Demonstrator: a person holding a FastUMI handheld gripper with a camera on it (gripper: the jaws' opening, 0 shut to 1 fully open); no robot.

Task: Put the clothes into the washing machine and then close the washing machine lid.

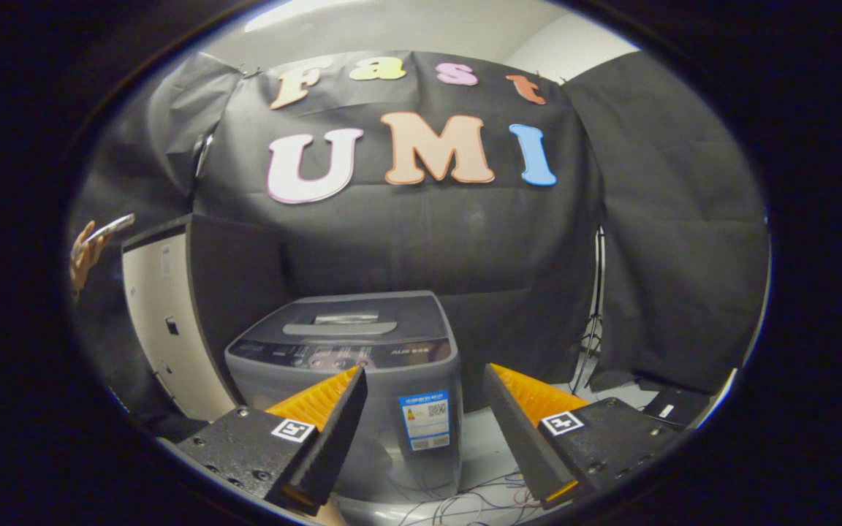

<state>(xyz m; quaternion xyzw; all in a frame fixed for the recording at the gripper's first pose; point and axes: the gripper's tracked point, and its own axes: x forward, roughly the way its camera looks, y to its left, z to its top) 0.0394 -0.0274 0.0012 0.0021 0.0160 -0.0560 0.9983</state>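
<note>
Grey plastic makes up the washing machine [362, 365], a small top-loading box with rounded corners that stands just ahead of the gripper [425, 409], seen partly through the gap between its two fingers. Going left to right: a hand [85, 256] holding a phone [108, 229] shows at the far left; next comes a tall cabinet [165, 321] with a pale side panel and a dark front; then the machine; then, on the floor to the right, loose cables [465, 504] and a dark flat box [673, 405]. The machine's lid [351, 318] lies flat and closed on top, with a recessed handle near its front. A dark control strip [340, 354] runs across the width below the lid, and a blue and white label [425, 420] sits on the front wall. Its front faces the gripper, slightly turned to the right; its long axis runs upright. The gripper is released, fingers spread wide and holding nothing.
</note>
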